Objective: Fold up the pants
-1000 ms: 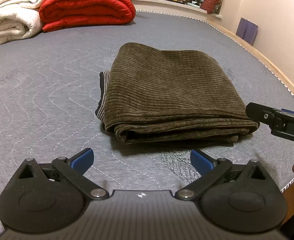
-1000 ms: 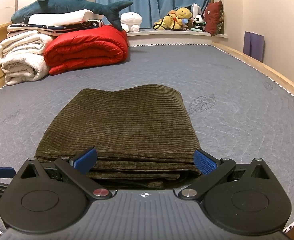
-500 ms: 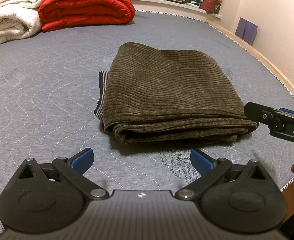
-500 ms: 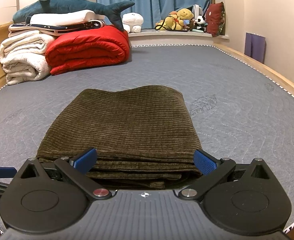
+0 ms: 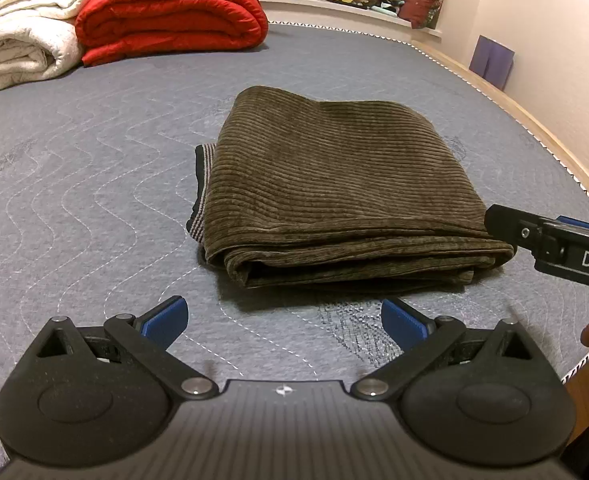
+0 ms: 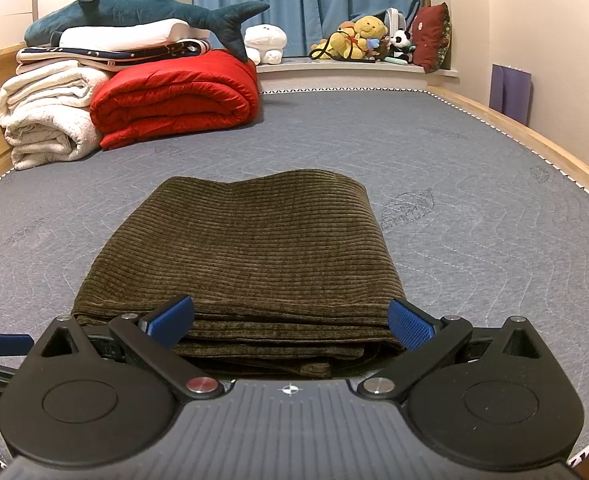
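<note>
On the bed [image 5: 94,168], near its front edge, the pants [image 5: 334,184] lie folded into a compact multi-layer rectangle; folding appears essentially complete. Long axis runs left-right in the left wrist view, layered edges facing near. Left gripper [image 5: 284,318] and right gripper [image 6: 290,316] jaws stand apart, holding nothing.

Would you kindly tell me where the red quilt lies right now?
The folded red quilt lies at the mattress's far left in both views, beside the rolled white blanket.
</note>
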Tool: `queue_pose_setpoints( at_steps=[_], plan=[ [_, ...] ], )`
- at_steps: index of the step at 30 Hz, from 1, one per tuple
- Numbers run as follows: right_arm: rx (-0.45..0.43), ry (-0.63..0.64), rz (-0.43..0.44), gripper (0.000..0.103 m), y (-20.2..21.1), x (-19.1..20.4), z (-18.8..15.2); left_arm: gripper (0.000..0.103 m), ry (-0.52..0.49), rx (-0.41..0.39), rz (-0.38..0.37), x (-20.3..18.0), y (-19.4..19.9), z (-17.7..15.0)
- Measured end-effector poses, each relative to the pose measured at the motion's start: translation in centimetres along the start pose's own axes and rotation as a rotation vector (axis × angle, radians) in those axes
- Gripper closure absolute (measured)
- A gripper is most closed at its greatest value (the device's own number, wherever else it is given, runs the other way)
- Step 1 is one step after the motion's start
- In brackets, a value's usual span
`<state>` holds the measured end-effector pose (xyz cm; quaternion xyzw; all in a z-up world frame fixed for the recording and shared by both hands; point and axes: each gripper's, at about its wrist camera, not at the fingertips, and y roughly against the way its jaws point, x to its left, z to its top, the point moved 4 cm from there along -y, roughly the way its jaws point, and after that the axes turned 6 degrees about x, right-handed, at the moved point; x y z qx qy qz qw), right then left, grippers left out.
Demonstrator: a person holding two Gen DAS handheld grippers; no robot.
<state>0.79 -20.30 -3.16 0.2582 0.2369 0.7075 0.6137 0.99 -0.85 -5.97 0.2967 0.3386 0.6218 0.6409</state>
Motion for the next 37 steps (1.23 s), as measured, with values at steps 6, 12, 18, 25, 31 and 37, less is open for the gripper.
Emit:
queue_pose_setpoints(
  at_steps=[6,12,18,25,31,37],
  plan=[
    [0.000,0.000,0.001,0.001,0.00,-0.08,0.01,0.000,-0.009,-0.002,-0.003,0.04,-0.09,0.06],
    [-0.001,0.001,0.002,0.001,-0.06,-0.12,0.03,0.000,-0.011,-0.003,-0.005,0.14,-0.13,0.08],
    [-0.003,0.001,0.000,0.001,0.01,0.17,0.08,0.000,-0.012,-0.008,-0.008,0.22,-0.13,0.10],
    [-0.004,0.002,0.000,0.001,0.01,0.29,0.10,0.000,-0.017,-0.014,-0.012,0.32,-0.01,0.09],
    [-0.004,0.002,0.000,0.001,0.01,0.33,0.10,0.000,-0.022,-0.020,-0.014,0.29,0.08,0.12],
    [-0.004,0.002,-0.001,0.001,0.00,0.41,0.09,0.000,-0.032,-0.034,-0.015,0.20,0.18,0.16]
  ],
)
